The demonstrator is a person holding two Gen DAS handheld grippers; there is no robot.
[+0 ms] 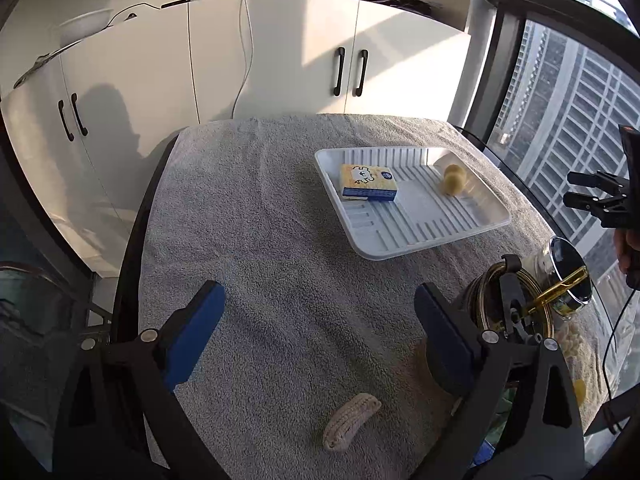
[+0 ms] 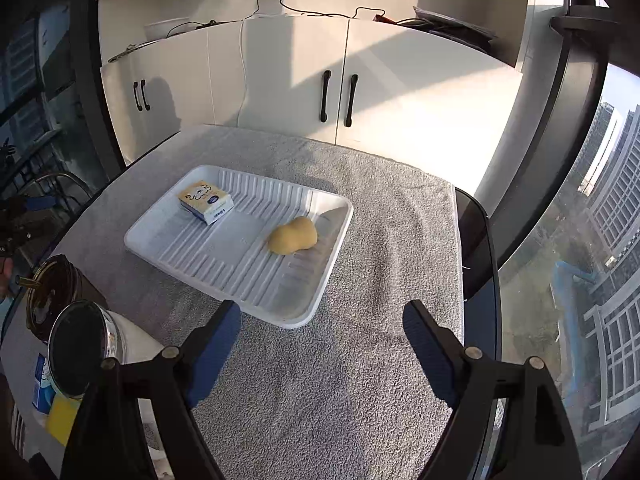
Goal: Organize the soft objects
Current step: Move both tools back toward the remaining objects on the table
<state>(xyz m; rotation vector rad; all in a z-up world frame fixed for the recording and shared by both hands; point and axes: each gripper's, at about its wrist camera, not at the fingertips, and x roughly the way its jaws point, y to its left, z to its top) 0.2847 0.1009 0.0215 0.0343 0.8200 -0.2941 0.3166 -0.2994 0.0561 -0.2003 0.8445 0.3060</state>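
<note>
- Two grippers: the left gripper [image 1: 320, 336] and the right gripper [image 2: 322, 354] both stand wide apart with nothing between the pads, only grey towel [image 1: 260, 240] below.
- One cream knitted roll [image 1: 351, 420] lies on the towel just under the left gripper.
- One white tray [image 2: 224, 280] holds two things: one yellow tissue pack [image 2: 206, 202] and one yellow peanut-shaped soft toy [image 2: 293, 236], well apart.
- Two jars [image 1: 552, 280] stand beside the tray.
</note>
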